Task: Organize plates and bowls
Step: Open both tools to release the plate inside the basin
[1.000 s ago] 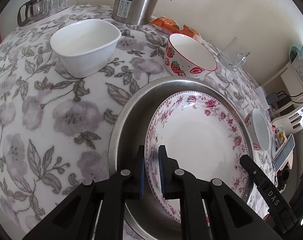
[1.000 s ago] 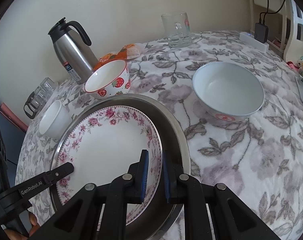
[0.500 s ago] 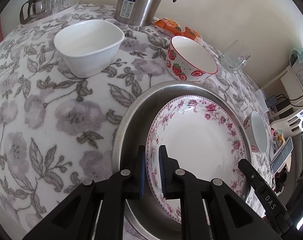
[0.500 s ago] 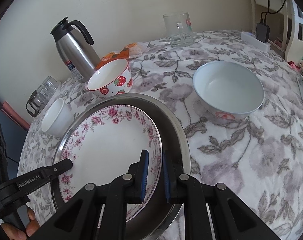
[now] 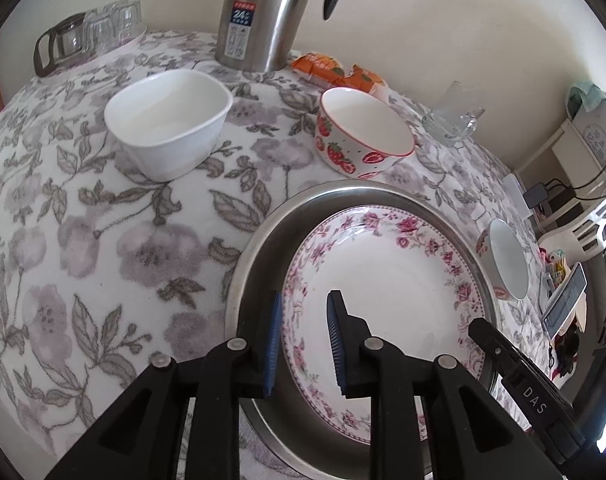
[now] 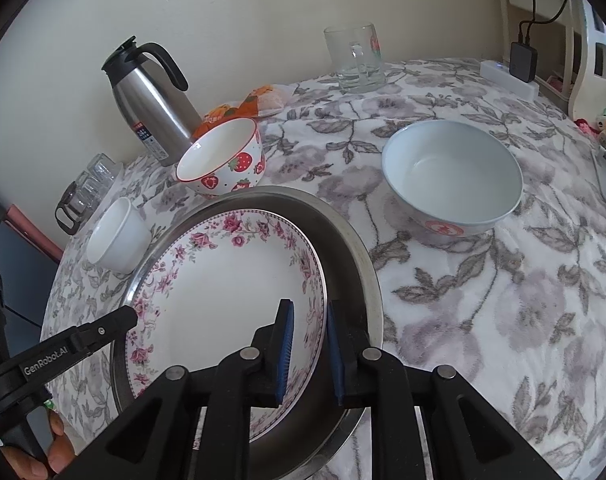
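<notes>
The floral plate lies in the metal tray, both the left gripper and right gripper opening off its rim, while the white bowl, strawberry bowl and large bowl remain scattered farther off.

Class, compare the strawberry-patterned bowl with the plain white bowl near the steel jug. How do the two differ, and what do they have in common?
The strawberry bowl has red strawberries outside and a red rim; the white bowl is undecorated. The strawberry bowl's rim is round, while the white bowl's is squarish with rounded corners. The strawberry bowl stands right beside the steel tray; the white bowl stands apart from it. Both sit upright and empty on the floral tablecloth.
</notes>
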Motion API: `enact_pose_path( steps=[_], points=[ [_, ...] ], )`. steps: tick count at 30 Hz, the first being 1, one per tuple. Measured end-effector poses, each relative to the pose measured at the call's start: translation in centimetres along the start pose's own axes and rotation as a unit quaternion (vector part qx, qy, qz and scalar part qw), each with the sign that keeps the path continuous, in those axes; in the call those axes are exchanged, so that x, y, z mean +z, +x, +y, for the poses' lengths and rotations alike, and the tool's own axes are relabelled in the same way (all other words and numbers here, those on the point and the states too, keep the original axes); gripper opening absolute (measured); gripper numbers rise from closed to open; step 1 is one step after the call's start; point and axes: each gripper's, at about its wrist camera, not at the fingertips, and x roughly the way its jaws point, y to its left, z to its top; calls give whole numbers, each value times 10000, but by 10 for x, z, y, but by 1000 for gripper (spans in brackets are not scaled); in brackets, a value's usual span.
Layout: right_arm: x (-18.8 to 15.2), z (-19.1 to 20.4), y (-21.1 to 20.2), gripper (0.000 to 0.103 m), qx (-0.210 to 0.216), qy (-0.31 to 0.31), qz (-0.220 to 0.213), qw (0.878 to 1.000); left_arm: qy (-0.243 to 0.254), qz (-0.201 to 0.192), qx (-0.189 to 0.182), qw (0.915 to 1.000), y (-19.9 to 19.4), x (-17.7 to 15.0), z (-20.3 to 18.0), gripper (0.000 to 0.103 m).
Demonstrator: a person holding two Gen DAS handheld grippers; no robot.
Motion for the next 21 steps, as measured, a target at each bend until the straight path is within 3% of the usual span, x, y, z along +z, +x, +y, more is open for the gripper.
enact_pose_path(
  steps=[1,4,8,11,13,14,21],
  points=[
    [0,1,-1,22,4,-7,-7,10000,35,-17,8,10000,-1,0,-2,24],
    [1,1,-8,39,-47,-11,-169,9998,95,-70,21,9999,-4,1,-4,24],
    [4,-2,-16,40,24,44,-311,9995,91,-126,3,9999,-7,2,-5,28],
    [4,-4,-22,42,63,59,-399,9992,109,-197,10,9997,-12,2,-5,38],
    [5,-5,-27,57,74,64,-491,9987,84,-261,38,9996,-16,3,-5,59],
    [5,-5,-29,65,62,54,-550,9985,62,-286,50,9996,-17,3,-5,62],
    [4,-13,-35,82,14,59,-693,9976,-112,-340,234,9991,-23,4,2,66]
  ],
)
